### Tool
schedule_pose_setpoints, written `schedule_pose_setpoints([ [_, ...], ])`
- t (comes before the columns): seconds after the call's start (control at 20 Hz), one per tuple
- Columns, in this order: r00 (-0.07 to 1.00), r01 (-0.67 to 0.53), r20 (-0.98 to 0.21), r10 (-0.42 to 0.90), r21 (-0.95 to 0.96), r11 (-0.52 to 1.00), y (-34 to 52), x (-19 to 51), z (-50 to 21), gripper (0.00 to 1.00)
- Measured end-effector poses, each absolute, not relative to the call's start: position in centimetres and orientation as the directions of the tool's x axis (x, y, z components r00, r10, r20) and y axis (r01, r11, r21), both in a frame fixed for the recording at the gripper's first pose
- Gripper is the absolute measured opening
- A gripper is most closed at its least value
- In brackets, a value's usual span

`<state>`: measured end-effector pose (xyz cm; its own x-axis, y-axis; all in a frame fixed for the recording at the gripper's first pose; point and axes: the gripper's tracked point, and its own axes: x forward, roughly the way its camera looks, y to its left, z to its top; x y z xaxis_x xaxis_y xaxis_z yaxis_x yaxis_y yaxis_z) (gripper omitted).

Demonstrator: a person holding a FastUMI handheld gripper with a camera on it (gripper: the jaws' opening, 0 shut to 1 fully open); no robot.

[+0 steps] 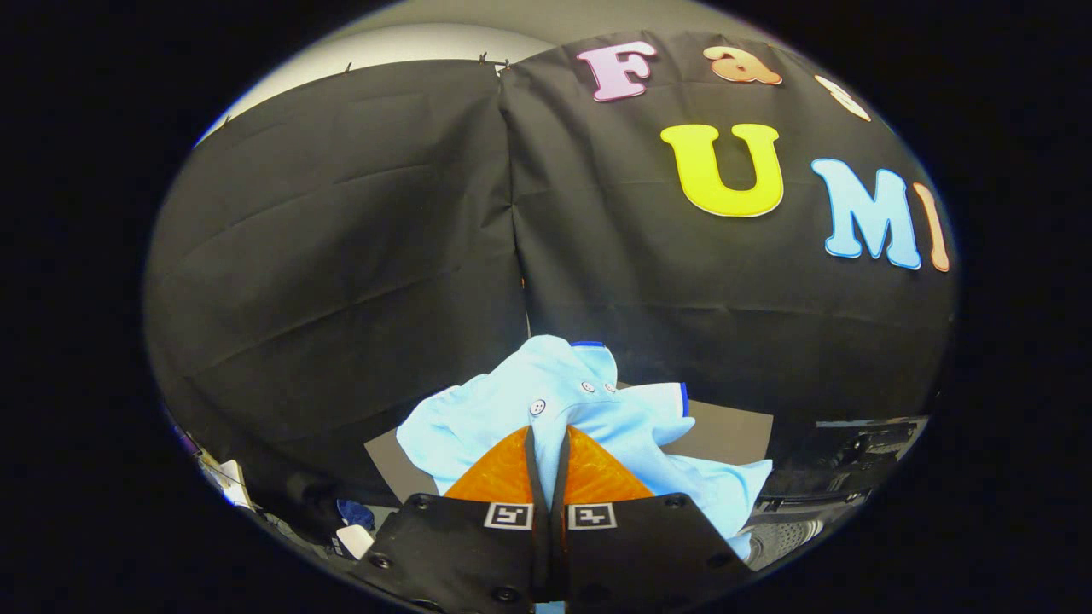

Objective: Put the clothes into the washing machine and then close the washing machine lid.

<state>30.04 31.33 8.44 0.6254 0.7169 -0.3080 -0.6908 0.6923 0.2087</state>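
A light blue shirt (554,401) with white buttons and a dark blue collar trim hangs bunched around my gripper (547,433), lifted above a grey surface (725,433). Both orange fingers (503,473) are pressed together with a fold of the shirt pinched between their tips. The cloth drapes to the left and right of the fingers and hides what lies directly below them.
The black cloth wall stands close ahead, with a seam running down its middle. A dark frame or rack (845,465) sits low at the right. Small mixed items (354,529) lie low at the left beyond the booth's edge.
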Motion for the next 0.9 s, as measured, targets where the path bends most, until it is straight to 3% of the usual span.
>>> schedule_pose_setpoints([
  [0.9,0.746,-0.566,-0.245,0.620,0.259,0.783,17.2,32.2,10.4,0.01],
])
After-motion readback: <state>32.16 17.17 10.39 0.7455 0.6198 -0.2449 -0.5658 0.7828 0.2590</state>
